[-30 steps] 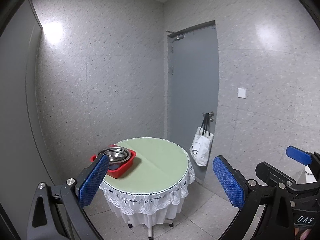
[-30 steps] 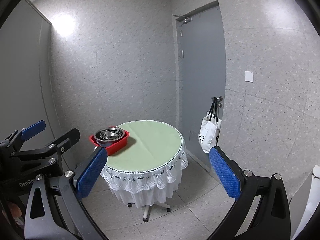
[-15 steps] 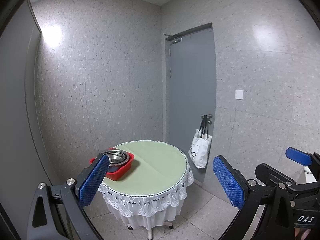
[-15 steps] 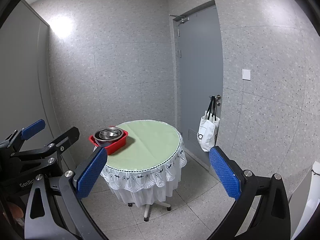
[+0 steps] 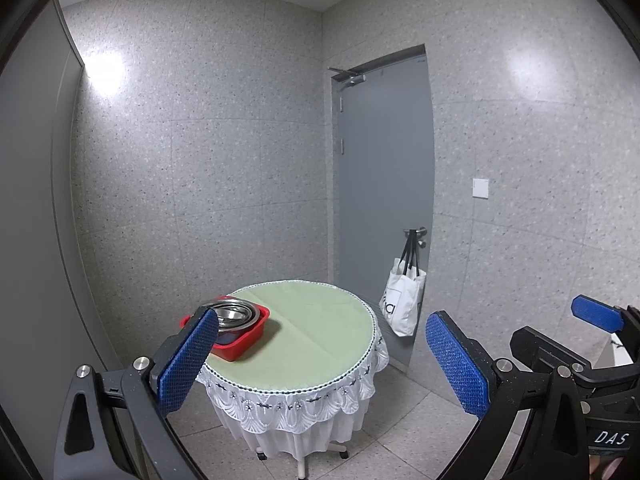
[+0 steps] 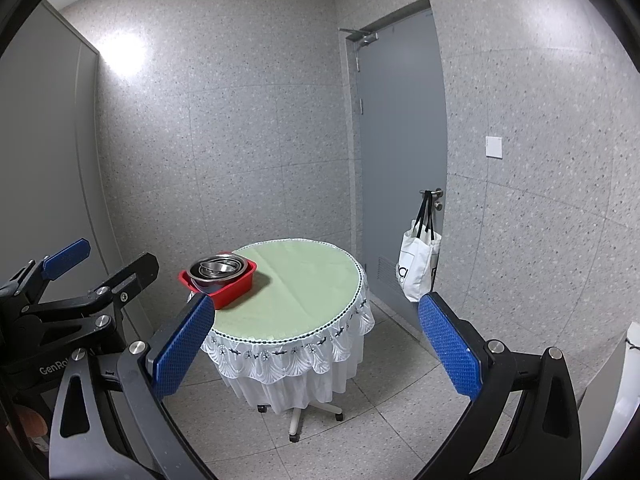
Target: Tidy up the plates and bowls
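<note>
Both grippers were held well back from the table (image 6: 304,304), nothing in either one. Going left to right: the left gripper (image 5: 322,356) had its blue pads spread wide, and the right gripper (image 6: 316,344) beside it was gaping the same way. Over on the table's left edge sat a red tub (image 6: 234,286) with a nest of steel bowls (image 6: 218,269) in it. Further right was a grey door (image 6: 400,152), a white bag (image 6: 418,276) dangling off its handle.
</note>
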